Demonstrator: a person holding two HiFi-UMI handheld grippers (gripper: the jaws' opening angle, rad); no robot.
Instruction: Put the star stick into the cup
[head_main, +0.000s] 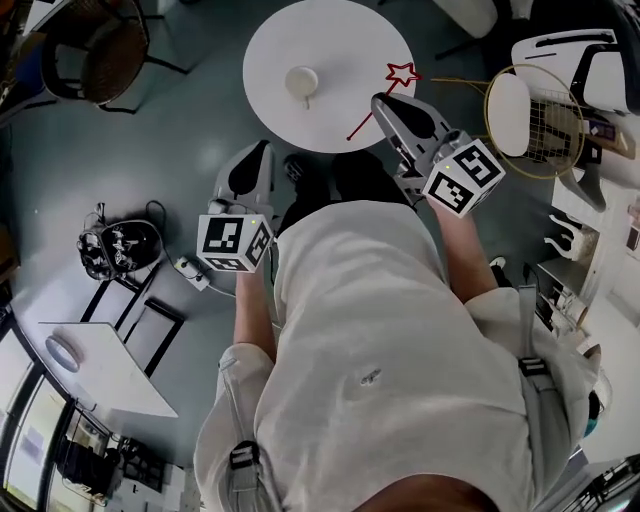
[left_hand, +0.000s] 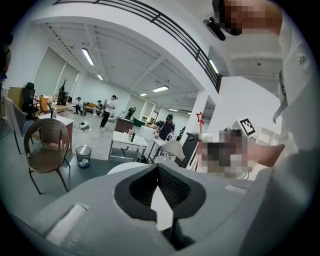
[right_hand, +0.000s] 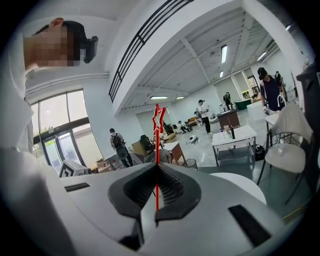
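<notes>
One star stick (right_hand: 157, 150) is clamped between the shut jaws of the right gripper (head_main: 385, 103), over the near edge of the table (head_main: 350, 40) and well apart from the cup (head_main: 301, 80) standing there. Pickup looks done; carrying the stick across and lowering it into the cup remain. Left gripper (head_main: 258, 155) hangs off the table, jaws together on nothing

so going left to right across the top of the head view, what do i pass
wicker chair → cup → star stick → badminton racket
</notes>
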